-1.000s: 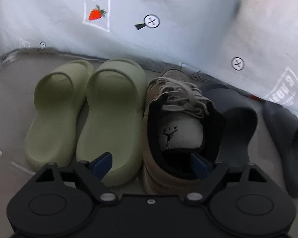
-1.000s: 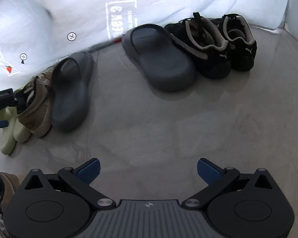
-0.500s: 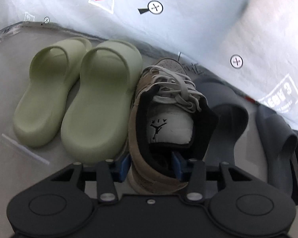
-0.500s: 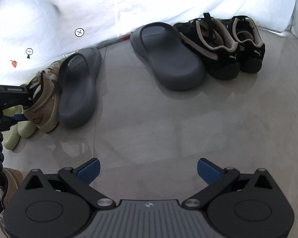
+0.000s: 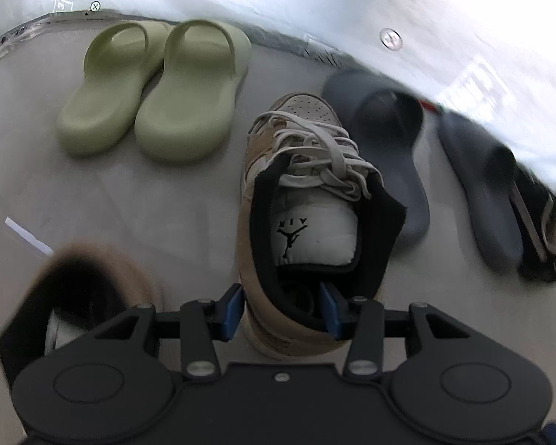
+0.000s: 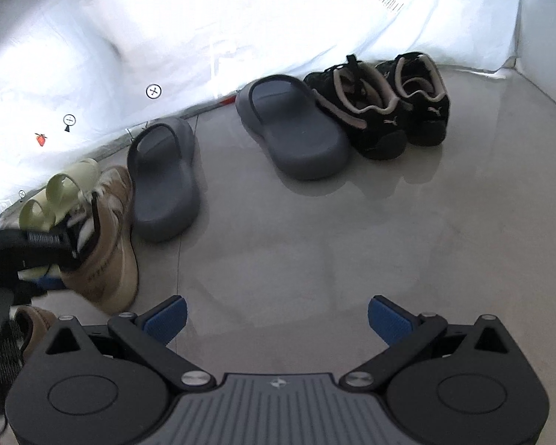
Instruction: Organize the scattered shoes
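My left gripper (image 5: 282,313) is shut on the heel collar of a tan sneaker (image 5: 307,200) with a white tongue and holds it lifted off the floor, away from the wall. The sneaker also shows at the left of the right wrist view (image 6: 109,237). Its blurred tan mate (image 5: 89,282) lies below left, also seen in the right wrist view (image 6: 33,328). My right gripper (image 6: 276,320) is open and empty above bare floor. A pair of green slides (image 5: 155,89) sits by the wall.
Two dark grey slides (image 6: 163,181) (image 6: 293,126) lie apart along the white wall sheet (image 6: 166,37). A pair of black sneakers (image 6: 385,104) stands at the right end. Grey floor (image 6: 352,241) spreads in front of my right gripper.
My left gripper closed on the tan sneaker's heel, then lifted it and drew it back from the wall. The second tan shoe came into view. My right gripper stayed open.
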Tool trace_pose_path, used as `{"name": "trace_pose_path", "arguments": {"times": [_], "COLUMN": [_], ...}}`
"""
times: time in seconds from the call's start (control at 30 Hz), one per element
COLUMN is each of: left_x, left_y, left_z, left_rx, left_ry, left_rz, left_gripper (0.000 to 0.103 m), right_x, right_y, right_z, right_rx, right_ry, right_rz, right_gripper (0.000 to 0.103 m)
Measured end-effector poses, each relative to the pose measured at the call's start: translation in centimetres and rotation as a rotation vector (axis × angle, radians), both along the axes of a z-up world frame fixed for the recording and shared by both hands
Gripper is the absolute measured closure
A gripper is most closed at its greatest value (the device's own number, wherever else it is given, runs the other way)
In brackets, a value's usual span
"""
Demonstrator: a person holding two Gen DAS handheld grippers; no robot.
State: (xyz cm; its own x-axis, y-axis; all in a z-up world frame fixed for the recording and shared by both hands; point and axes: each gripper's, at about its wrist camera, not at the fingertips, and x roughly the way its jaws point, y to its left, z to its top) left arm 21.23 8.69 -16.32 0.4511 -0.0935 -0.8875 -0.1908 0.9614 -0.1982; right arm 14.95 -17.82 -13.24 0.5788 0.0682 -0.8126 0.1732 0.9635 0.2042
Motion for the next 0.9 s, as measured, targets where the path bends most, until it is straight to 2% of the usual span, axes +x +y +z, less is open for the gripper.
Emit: {"name": "trace_pose_path", "arguments": {"times": [0.17,0.33,0.43,0.5,0.57,0.73,0.8,0.9], "left_x": [-4.3,-8.3,-10.9,-12.6,-13.4,-13.8,-13.6,-14.0], "left_y": [-2.0,-4.4,-6.8,-8.8,-10.1,-10.3,-9.6,-9.5], "left_z": [-0.1,0.1,0.5,0.8,0.9,0.4,-0.1,-0.2], "left_rx": [0.012,0.049,0.103,0.166,0.179,0.123,0.048,-0.002], "left_ry": [0.0,0.01,0.0,-0.026,-0.032,-0.011,0.033,0.063], "left_rz": [-0.065,-0.154,-0.243,-0.315,-0.35,-0.318,-0.279,-0.272], "left_gripper": [0.057,0.057,0.057,0.057,0.057,0.058,0.057,0.057], "right_x": [-3.1,-5.8,-7.5,-8.2,-9.1,-11.0,-11.6,-12.1], "right_y": [-0.5,-1.0,-1.6,-2.0,-2.6,-4.0,-4.6,-5.2], "right_z": [0.0,-0.7,-1.0,-1.3,-1.4,-1.5,-1.4,-1.3], "right_rx": [0.004,-0.033,-0.02,-0.025,-0.027,-0.021,-0.015,-0.007], "right_ry": [0.01,0.046,0.062,0.072,0.072,0.074,0.07,0.062], "right_rz": [0.003,0.043,0.057,0.059,0.058,0.041,0.028,0.013], "right_gripper": [0.0,0.0,0.0,0.0,0.0,0.0,0.0,0.0]}}
